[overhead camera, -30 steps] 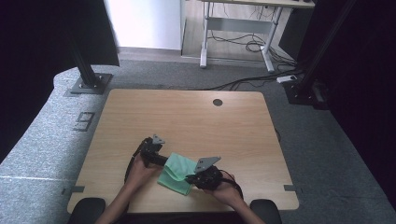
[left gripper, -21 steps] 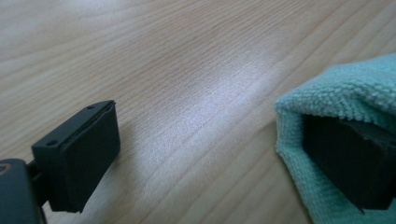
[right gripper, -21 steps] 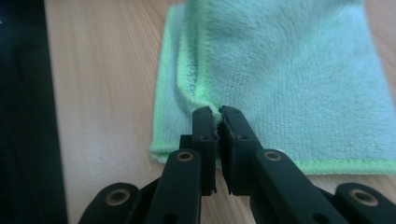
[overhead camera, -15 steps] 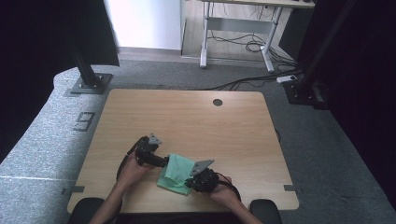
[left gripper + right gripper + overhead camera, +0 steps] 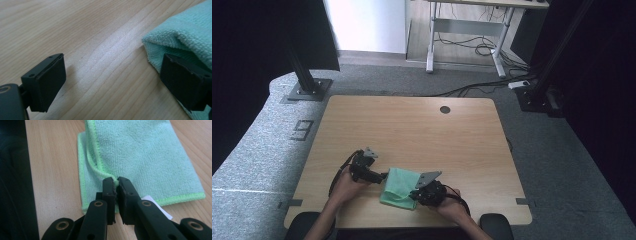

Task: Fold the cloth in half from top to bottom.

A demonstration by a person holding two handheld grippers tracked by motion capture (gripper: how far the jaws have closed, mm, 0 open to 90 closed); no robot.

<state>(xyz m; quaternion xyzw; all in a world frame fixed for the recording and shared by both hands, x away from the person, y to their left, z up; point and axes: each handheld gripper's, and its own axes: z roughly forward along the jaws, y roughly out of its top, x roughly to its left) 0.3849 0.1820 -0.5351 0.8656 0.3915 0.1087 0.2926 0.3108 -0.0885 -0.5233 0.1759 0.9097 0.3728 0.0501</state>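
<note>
Cloth [image 5: 147,157] corner hidden inside right claw [image 5: 116,185].

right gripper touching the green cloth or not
Touching: in the right gripper view the right gripper is pinched shut on the green cloth's folded edge.

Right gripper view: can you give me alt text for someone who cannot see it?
The right tool is shut on the stitched edge of a folded green cloth lying on a wooden table. A white tag pokes out beside the jaws.
</note>
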